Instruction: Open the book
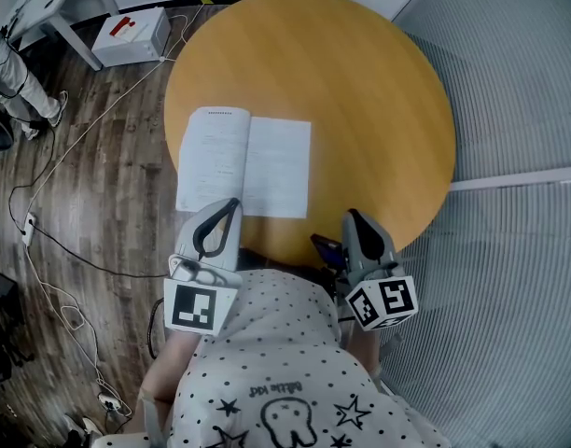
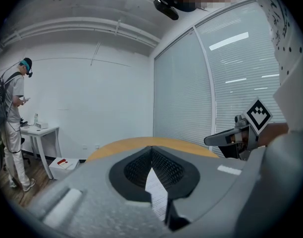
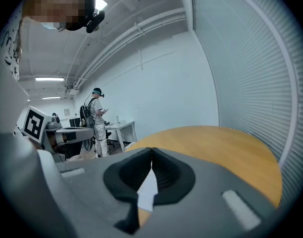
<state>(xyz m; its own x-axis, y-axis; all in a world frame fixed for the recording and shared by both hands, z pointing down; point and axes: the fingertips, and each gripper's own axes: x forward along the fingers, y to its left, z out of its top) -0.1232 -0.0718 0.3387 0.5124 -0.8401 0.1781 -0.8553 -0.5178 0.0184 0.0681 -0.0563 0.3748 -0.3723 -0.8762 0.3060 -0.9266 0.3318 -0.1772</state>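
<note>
Both closed and empty, left gripper (image 1: 233,203) and right gripper (image 1: 352,215) hover at the table's (image 1: 369,101) near edge, book (image 1: 245,161) open by its left rim, right half bare.

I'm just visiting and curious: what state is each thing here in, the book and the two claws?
Book: open, lying flat on the round table, pages up.
Left claw: shut, holding nothing.
Right claw: shut, holding nothing.
</note>
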